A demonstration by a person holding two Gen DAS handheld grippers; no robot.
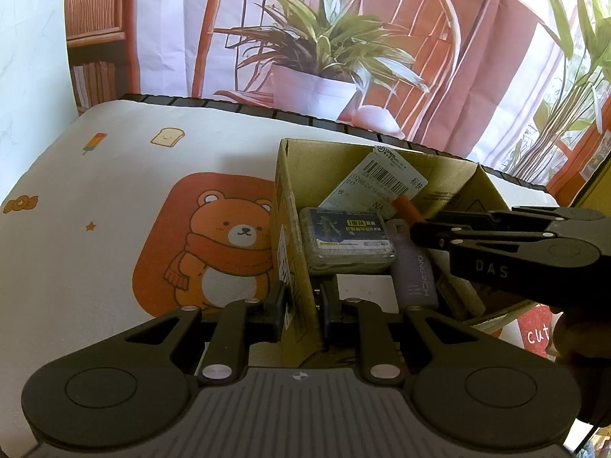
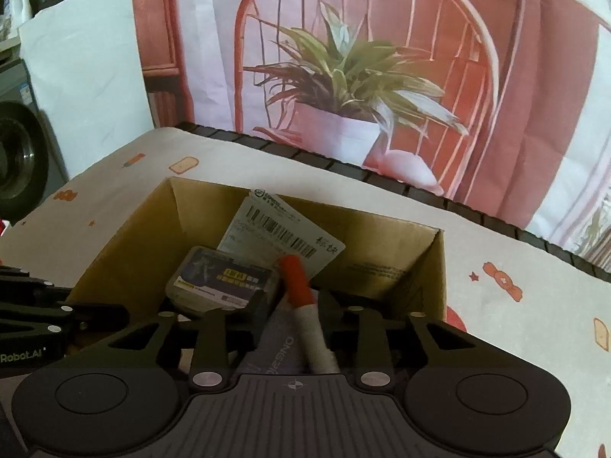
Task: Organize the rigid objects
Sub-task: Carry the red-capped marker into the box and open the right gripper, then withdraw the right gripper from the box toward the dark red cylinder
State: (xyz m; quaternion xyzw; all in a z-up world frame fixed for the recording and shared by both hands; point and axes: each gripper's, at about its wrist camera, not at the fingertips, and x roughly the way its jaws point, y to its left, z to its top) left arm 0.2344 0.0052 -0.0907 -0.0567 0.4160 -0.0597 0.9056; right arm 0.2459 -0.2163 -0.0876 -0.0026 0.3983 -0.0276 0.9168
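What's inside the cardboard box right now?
In the cardboard box: a clear plastic case, a lavender pouch, an orange-and-white stick and a shipping label. The grippers cover the near floor.

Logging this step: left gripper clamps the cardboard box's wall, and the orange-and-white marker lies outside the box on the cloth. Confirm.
Not quite: the orange-and-white marker lies inside the cardboard box, as the right wrist view shows. The left gripper does clamp the box's wall.
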